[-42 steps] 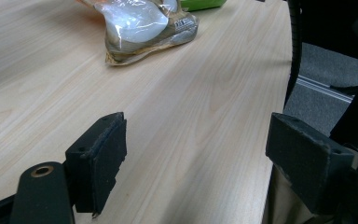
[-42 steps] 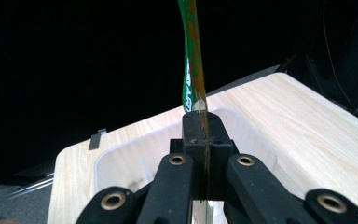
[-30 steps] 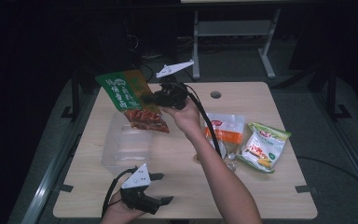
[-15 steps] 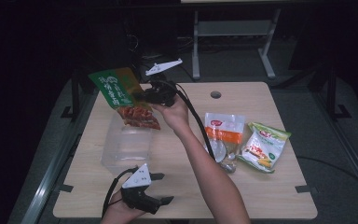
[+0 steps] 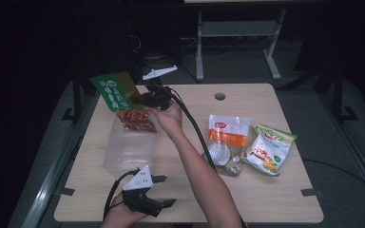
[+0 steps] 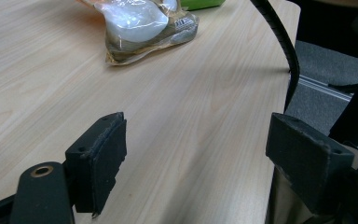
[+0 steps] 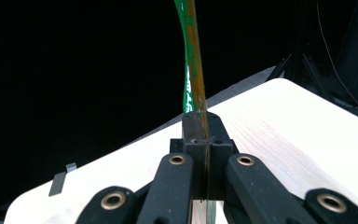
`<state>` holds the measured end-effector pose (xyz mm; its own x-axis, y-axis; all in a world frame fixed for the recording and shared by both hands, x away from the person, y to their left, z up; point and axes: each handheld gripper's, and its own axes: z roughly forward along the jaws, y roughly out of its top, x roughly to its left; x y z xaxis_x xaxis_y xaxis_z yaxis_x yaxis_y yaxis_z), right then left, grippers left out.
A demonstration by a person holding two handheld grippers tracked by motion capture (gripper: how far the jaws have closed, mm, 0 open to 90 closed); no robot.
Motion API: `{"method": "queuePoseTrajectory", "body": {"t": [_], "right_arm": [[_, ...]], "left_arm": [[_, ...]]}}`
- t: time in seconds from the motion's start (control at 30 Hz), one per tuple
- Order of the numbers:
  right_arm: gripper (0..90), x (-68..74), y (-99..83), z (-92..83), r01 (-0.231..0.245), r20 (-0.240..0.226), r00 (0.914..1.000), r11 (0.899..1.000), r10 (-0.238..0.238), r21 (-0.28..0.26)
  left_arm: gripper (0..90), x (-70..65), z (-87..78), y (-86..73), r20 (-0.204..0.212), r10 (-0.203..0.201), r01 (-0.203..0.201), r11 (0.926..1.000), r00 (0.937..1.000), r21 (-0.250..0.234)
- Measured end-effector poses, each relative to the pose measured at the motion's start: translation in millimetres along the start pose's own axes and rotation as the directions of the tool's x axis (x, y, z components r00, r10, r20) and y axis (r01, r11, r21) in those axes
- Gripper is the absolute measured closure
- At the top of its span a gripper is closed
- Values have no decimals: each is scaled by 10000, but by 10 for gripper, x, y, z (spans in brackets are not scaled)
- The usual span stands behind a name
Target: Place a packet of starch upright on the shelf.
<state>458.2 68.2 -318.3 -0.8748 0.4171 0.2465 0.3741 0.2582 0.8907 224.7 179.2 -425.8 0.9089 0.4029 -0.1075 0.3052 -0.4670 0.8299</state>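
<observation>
The right gripper (image 5: 140,100) pinched the green snack bag (image 5: 116,92) tight between its fingers, holding it in the air at ten o'clock over the tabletop (image 5: 266,190), above a clear plastic box (image 5: 126,149). The left gripper (image 5: 164,190) rested at six o'clock, fingers spread wide and empty. Three other packets (image 5: 228,130) lay at three o'clock.

I take this for a lab or office workroom: a pale wooden desk (image 5: 266,190) with a cable hole (image 5: 220,96), grey carpet (image 5: 313,90) underfoot, and a white metal stand (image 5: 237,33) behind (the room is otherwise dark).
</observation>
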Motion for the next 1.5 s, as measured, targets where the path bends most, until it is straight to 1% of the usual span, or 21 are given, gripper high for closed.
{"method": "queuePoseTrajectory", "body": {"t": [0.1,0.17,0.3,0.43,0.57,0.63,0.83,0.97,1.1,1.17,1.27,1.43,1.5], "right_arm": [[895,-33,-39,59,-210,14,9998,9998,210,-31],[896,-51,-67,102,-185,66,9998,9998,185,22],[896,-100,-137,154,-458,48,9989,9990,458,0],[895,-159,-216,174,-752,131,9971,9972,753,-44],[895,-214,-290,191,-886,220,9958,9961,887,-50],[895,-246,-323,188,-1044,196,9943,9945,1046,-115],[893,-249,-353,191,-777,386,9962,9970,777,-24],[888,-251,-388,188,-463,554,9975,9986,448,265],[886,-257,-430,167,-122,761,9971,9981,76,602],[886,-287,-468,145,-149,758,9971,9975,97,690],[887,-334,-510,109,-322,657,9974,9981,287,527],[882,-351,-527,97,-343,718,9970,9974,297,639],[853,-354,-522,94,-251,820,9964,9971,192,720]], "left_arm": [[198,0,5,0,22,-8,8,10000,10000,43],[198,-3,9,3,30,42,-42,10000,10000,85],[200,-5,19,1,50,62,-62,9999,10000,120],[201,-9,26,2,62,71,-72,9999,10000,109],[201,-9,26,1,35,74,-74,9999,10000,122],[202,-7,26,2,37,67,-67,9999,10000,118],[203,-4,25,1,45,60,-60,9999,10000,110],[203,2,15,2,12,-18,18,10000,10000,76],[203,18,-1,7,-8,-36,36,10000,10000,45],[203,19,1,5,-15,-74,74,10000,10000,13],[203,20,8,7,-6,-78,78,10000,10000,-19],[203,17,17,9,-7,-73,74,10000,10000,14],[203,15,19,9,-16,-64,64,10000,10000,33]]}}
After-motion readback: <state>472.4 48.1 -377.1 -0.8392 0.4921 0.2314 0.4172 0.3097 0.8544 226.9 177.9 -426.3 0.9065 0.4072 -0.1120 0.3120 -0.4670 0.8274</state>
